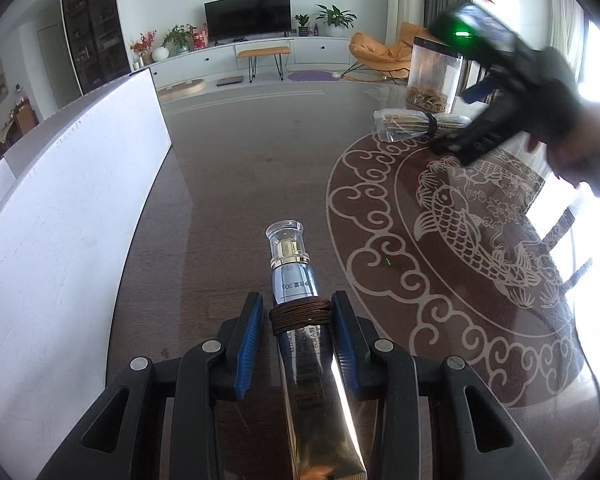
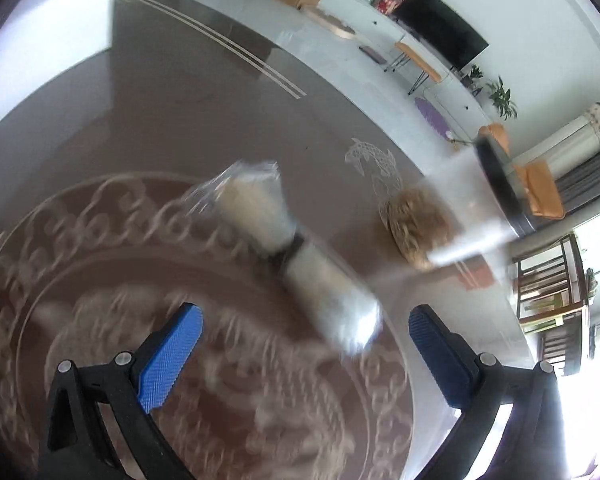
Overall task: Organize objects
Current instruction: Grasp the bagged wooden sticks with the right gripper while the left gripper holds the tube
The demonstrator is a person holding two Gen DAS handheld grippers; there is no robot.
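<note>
On the brown glossy counter point(image 1: 236, 184), a cosmetic tube point(image 1: 300, 320) is lying lengthwise between the blue ribbed pads of the left gripper point(image 1: 298, 316). Its jaws are standing narrowly apart: the right pad is touching the brown cord point(image 1: 300, 314) wound around the tube, while a thin gap is showing beside the left pad, so a firm grip cannot be told. The tube is silvery-blue near its clear rounded cap point(image 1: 285, 236) and is turning gold toward its flat crimped end.

A white board point(image 1: 60, 220) is standing along the counter's left side, closing that edge. Ahead of the cap, the counter is lying bare up to its far edge, giving open room. To the right, a pale inlaid ring of cloud scrolls and fish point(image 1: 452, 224) is covering the surface.

At the far right, the right gripper point(image 2: 304, 340) is hanging above the pattern with its jaws spread wide and nothing between them. Just beyond its pads, a clear-wrapped bundle of pale sticks point(image 2: 276, 232), cinched by a dark band at the middle, is lying on the counter. Near it, a clear jar point(image 2: 452, 216) with a dark lid and tan dried contents is standing close to the counter's edge. The right wrist view is blurring.
</note>
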